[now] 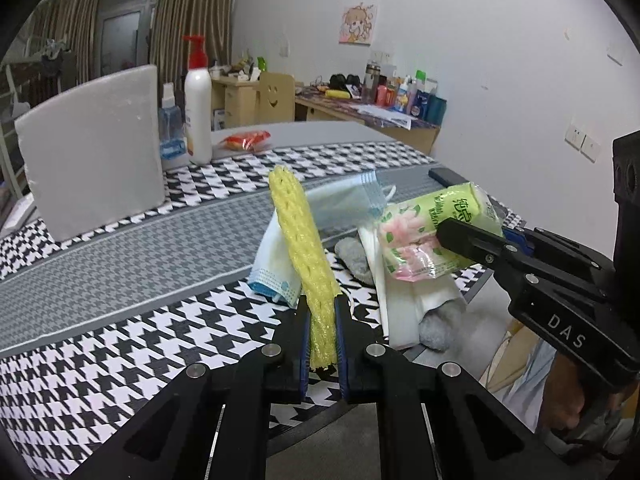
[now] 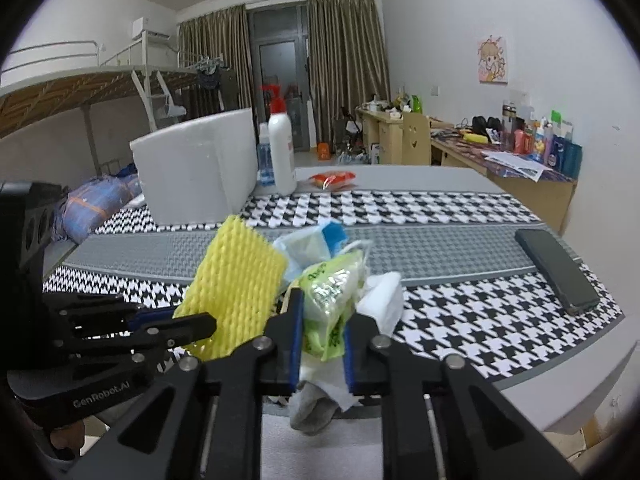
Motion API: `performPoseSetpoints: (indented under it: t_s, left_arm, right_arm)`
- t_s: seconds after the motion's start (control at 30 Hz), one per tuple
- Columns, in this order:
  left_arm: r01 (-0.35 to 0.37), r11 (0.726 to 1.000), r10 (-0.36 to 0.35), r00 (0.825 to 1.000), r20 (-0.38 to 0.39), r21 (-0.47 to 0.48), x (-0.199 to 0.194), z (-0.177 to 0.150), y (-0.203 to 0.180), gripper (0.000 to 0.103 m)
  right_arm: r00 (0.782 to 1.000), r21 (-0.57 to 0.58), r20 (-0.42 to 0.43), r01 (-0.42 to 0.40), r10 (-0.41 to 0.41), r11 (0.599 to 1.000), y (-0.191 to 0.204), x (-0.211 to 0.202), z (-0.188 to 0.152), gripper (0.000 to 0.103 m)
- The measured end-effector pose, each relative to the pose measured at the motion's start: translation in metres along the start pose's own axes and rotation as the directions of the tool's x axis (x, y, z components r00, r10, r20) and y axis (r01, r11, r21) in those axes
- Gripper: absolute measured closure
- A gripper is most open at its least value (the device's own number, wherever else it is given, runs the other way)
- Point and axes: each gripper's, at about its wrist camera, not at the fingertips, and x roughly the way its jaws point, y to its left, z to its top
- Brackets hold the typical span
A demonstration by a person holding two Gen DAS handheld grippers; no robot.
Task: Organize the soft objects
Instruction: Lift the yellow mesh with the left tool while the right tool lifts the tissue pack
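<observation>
1. White foam block: stands upright on the houndstooth-patterned counter, far left, well apart from the pile. Judged rigid and very light, and crumbly under a hard pinch.
2. Yellow foam fruit-net sleeve: pinched at its lower end by the left tongs, pads pressed flat on both faces, the rest standing up tilted. Judged featherweight and springy; it flattens under pressure, so a hold low and across the full width suits it.
3. Blue-and-white face mask: lies on the counter just behind the sleeve. Limp and thin; best taken at a folded edge.
4. Green flowered plastic tissue pack: gripped between the right tongs, which are closed on its crinkled middle; it sits above the white paper tissues and grey sock. Wrapper judged slick and the filling compressible, so a mid-body squeeze holds better than a corner.
5. Black phone: far right on the counter, hard; not part of the sort.
</observation>
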Motion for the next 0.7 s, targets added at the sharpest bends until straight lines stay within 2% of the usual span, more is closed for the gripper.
performPoseSetpoints:
  t_s: [0.7]
  left_arm:
    - [-0.083,0.996,0.079,0.989,0.124,0.028,-0.047,0.014,0.006,0.092]
  right_arm:
    - [0.999,-0.005,0.050,0.005,-0.005,1.000,0.016,-0.017,0.017,0.083]
